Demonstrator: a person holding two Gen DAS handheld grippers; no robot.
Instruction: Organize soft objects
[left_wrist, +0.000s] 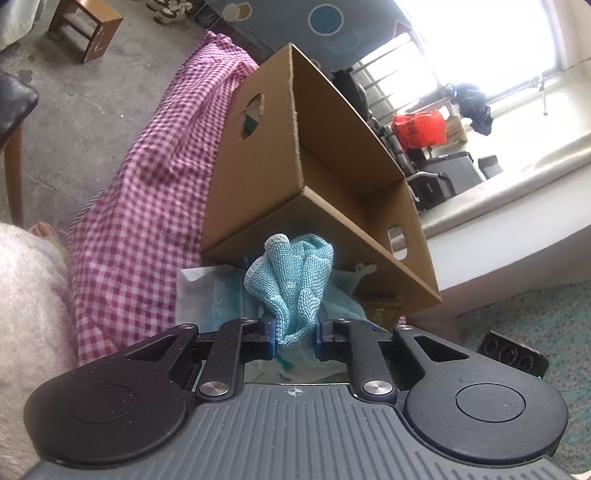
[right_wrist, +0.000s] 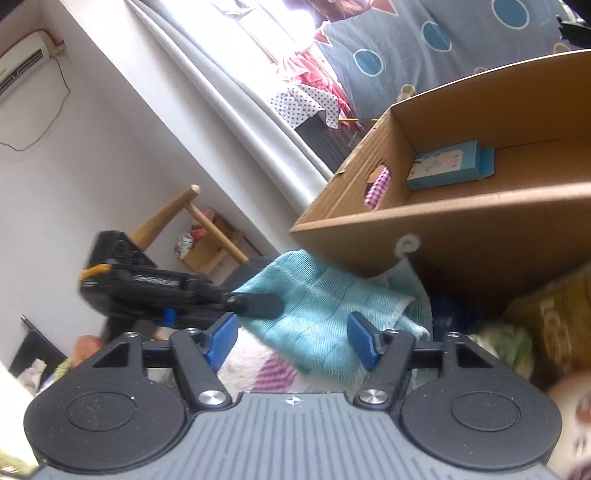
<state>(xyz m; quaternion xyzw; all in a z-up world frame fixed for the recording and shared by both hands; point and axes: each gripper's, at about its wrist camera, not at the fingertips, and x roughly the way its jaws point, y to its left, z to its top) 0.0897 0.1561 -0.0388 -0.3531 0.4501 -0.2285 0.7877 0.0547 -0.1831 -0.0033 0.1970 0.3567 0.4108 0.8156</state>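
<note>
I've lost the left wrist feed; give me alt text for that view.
The left tool is shut on a bunched light blue cloth, held in front of an open cardboard box. A pink checked sheet lies left of the box.

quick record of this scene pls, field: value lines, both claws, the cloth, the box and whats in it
left claw: shut on teal cloth
teal cloth: bunched, lifted in front of the box
right claw: open, holding nothing
cardboard box: open top, oval handle holes
box contents: small blue carton on the floor of the box
under the box: pink checked fabric
</note>
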